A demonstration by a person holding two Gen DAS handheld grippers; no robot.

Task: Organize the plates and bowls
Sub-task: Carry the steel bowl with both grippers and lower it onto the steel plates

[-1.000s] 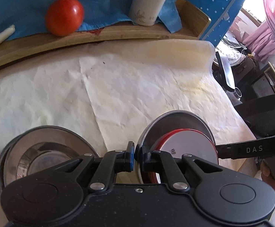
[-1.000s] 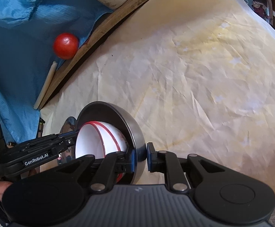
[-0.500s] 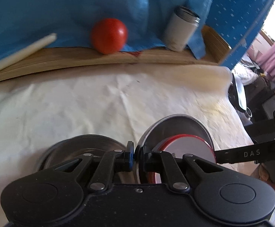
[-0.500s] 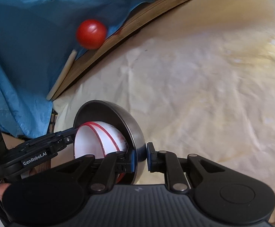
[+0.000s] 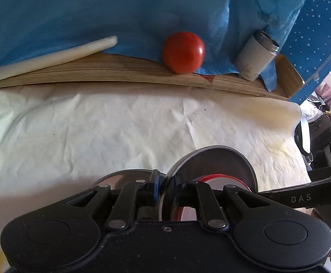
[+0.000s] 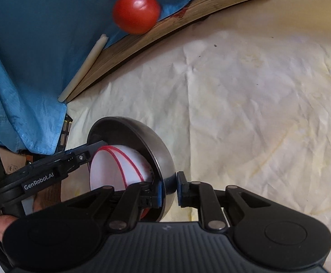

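A steel bowl with a red-rimmed white bowl nested in it hangs tilted on edge above the paper. My left gripper straddles its near rim. Its jaws are opening, and a small gap shows between the rim and the right pad. In the right wrist view my right gripper is shut on the wall of the steel bowl, one pad inside and one outside. The white bowl faces left there, and a finger of the left gripper reaches across its rim.
A second steel bowl lies on the crumpled white paper, mostly hidden behind my left fingers. Behind it runs a wooden tray rim with a tomato, a white stick, a white tumbler and blue cloth.
Both grippers carried the nested bowls leftward over the paper; tomato and tumbler shifted right in the left view. The second bowl slid under my left gripper. The left jaws parted slightly.
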